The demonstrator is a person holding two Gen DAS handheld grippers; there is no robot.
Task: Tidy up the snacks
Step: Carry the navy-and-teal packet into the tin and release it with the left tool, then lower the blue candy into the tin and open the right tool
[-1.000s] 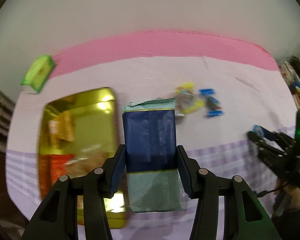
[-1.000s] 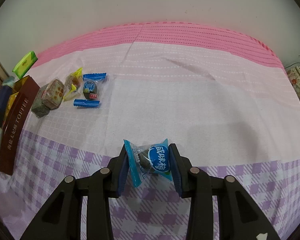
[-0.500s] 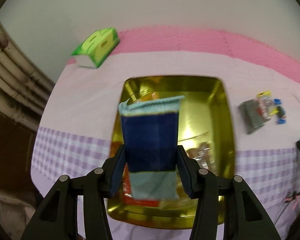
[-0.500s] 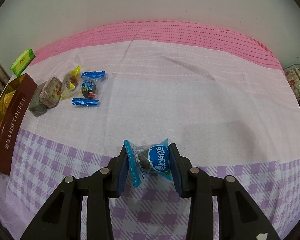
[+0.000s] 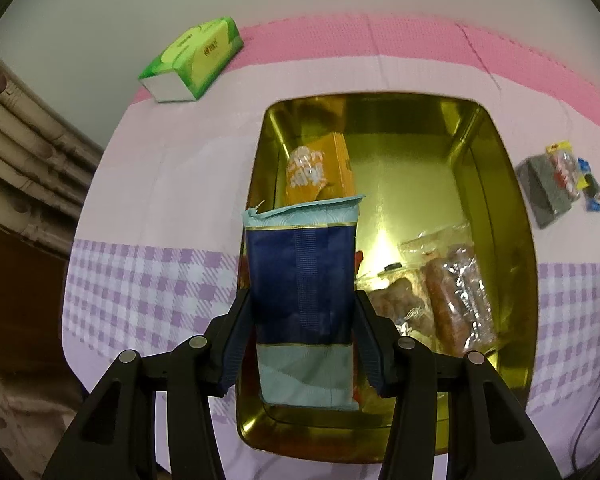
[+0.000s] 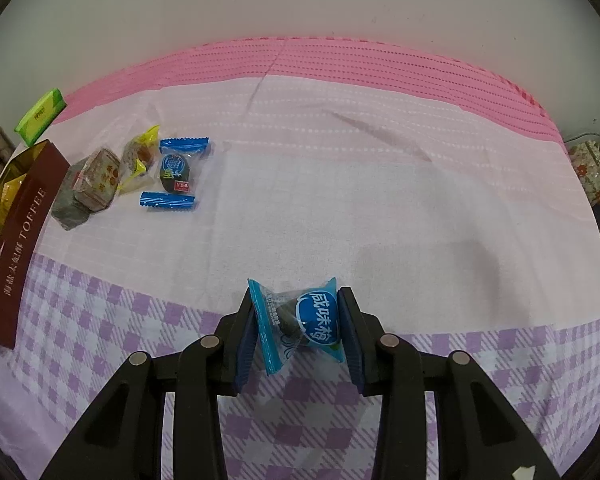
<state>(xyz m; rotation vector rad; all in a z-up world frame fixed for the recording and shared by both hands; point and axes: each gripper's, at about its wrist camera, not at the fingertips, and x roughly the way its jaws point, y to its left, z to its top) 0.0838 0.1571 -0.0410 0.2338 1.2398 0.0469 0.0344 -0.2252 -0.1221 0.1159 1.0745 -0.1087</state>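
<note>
My left gripper (image 5: pixel 303 340) is shut on a dark blue and teal snack packet (image 5: pixel 302 280) and holds it upright above the left side of a gold tin (image 5: pixel 512 184). The tin holds an orange packet (image 5: pixel 320 172), clear-wrapped brown snacks (image 5: pixel 452 292) and a red packet, mostly hidden. My right gripper (image 6: pixel 299 334) is shut on a blue wrapped plum candy (image 6: pixel 300 324) above the checked cloth. Loose snacks lie at the left of the right wrist view: a brown block (image 6: pixel 96 182), a yellow-wrapped sweet (image 6: pixel 140 156), a blue-wrapped candy (image 6: pixel 176 168). The tin's brown side (image 6: pixel 20 240) reads TOFFEE.
A green tissue pack (image 5: pixel 194 66) lies at the table's far left corner, also in the right wrist view (image 6: pixel 40 116). A pink and lilac checked cloth (image 6: pixel 340 200) covers the table. A wall stands behind. Clutter sits beyond the right edge (image 6: pixel 592 172).
My left gripper has swung left with the blue packet, from beside the tin to over it, and come closer. My right gripper has barely moved, still holding the candy.
</note>
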